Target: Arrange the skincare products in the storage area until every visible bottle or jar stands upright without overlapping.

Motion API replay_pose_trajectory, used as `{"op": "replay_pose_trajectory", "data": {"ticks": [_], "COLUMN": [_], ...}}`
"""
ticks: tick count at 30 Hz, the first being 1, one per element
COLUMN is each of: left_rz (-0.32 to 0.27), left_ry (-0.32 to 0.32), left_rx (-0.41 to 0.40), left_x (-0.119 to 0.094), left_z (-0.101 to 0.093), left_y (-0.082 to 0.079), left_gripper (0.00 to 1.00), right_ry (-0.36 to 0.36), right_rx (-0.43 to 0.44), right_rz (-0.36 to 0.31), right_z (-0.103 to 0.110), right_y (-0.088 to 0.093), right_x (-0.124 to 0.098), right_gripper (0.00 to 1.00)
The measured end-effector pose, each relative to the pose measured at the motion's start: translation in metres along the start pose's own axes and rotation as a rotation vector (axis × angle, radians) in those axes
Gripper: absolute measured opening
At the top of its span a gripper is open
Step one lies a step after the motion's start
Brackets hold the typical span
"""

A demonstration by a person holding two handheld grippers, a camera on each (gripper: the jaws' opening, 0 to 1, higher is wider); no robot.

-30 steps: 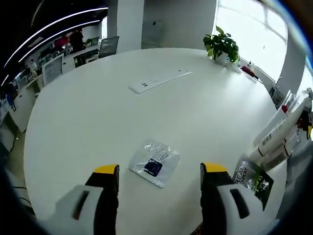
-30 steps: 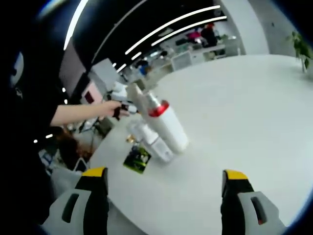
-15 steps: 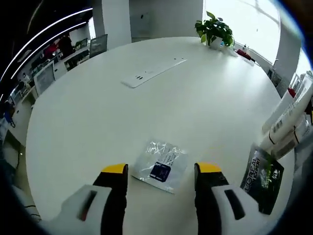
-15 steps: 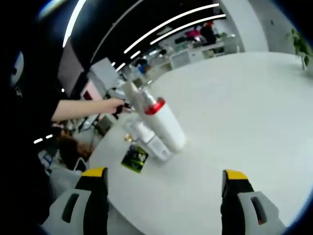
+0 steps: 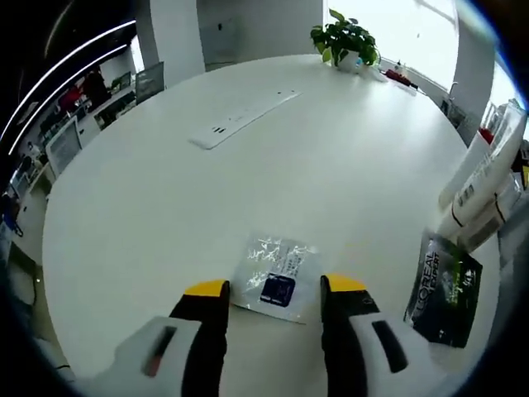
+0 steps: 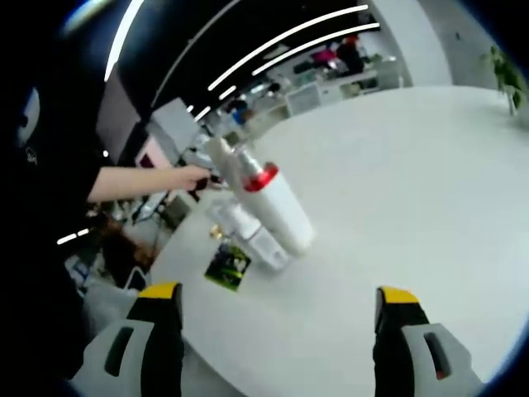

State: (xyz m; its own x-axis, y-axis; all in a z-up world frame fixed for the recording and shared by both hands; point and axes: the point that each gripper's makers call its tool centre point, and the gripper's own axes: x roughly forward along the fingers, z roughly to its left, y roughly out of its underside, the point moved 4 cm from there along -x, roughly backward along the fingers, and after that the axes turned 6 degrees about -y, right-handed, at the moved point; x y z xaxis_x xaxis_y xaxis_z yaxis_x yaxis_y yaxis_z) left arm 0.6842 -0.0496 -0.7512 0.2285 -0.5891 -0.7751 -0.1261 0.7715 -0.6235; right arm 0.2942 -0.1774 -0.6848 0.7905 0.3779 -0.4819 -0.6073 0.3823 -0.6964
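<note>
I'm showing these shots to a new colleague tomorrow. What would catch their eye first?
Probably the big white bottle with a red band, leaning among other bottles near the round white table's edge in the right gripper view. Next, the clear sachet lying flat just ahead of the left claw, whose jaws are open on either side of it. A dark green sachet lies to its right, beside white tubes.

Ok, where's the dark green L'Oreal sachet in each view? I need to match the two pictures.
Left gripper view: the dark green sachet lies flat at lower right, beside the right jaw of the left claw.
Right gripper view: the same sachet lies left of centre, near the table edge.
Shared landmark: the white bottles right next to it.
</note>
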Motion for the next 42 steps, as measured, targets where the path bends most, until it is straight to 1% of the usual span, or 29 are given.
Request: {"op": "replay_pose_trajectory", "data": {"ticks": [9, 13, 16, 18, 22, 24, 26, 29, 36, 42], "left_rz": [0.009, 0.009, 0.013, 0.014, 0.020, 0.029, 0.031, 0.035, 0.045, 0.017], "left_ry": [0.000, 0.012, 0.018, 0.021, 0.037, 0.046, 0.049, 0.052, 0.060, 0.072], "left_rx": [0.015, 0.031, 0.034, 0.031, 0.023, 0.004, -0.006, -0.046, -0.045, -0.074], "left_x": [0.001, 0.003, 0.003, 0.003, 0.004, 0.004, 0.005, 0.004, -0.002, -0.012], "left_z": [-0.004, -0.007, -0.009, -0.010, -0.015, -0.016, -0.016, -0.017, -0.022, -0.023], "left_y": [-0.002, -0.003, -0.004, -0.004, -0.005, -0.005, -0.004, -0.004, -0.002, -0.009], "left_gripper": [0.39, 0.30, 0.27, 0.24, 0.13, 0.10, 0.08, 0.07, 0.05, 0.04], "right_ry": [-0.004, -0.004, -0.004, -0.003, -0.001, 0.000, 0.001, 0.002, 0.001, -0.005], "right_rx": [0.002, 0.000, 0.002, 0.001, 0.002, 0.002, 0.001, -0.003, -0.014, -0.023], "right_rz": [-0.002, 0.001, 0.000, 0.003, 0.000, -0.001, -0.002, -0.005, -0.016, -0.031], "right_z": [-0.001, -0.001, -0.002, -0.002, -0.002, -0.002, -0.002, 0.000, 0.002, 0.007], "right_y": [-0.001, -0.001, -0.001, 0.000, -0.001, -0.002, -0.002, -0.005, -0.010, -0.014], "right_x": [0.002, 0.003, 0.003, 0.002, 0.001, 0.001, 0.000, -0.001, -0.003, -0.006], "right_gripper": [0.99, 0.99, 0.99, 0.99, 0.99, 0.99, 0.99, 0.99, 0.99, 0.99]}}
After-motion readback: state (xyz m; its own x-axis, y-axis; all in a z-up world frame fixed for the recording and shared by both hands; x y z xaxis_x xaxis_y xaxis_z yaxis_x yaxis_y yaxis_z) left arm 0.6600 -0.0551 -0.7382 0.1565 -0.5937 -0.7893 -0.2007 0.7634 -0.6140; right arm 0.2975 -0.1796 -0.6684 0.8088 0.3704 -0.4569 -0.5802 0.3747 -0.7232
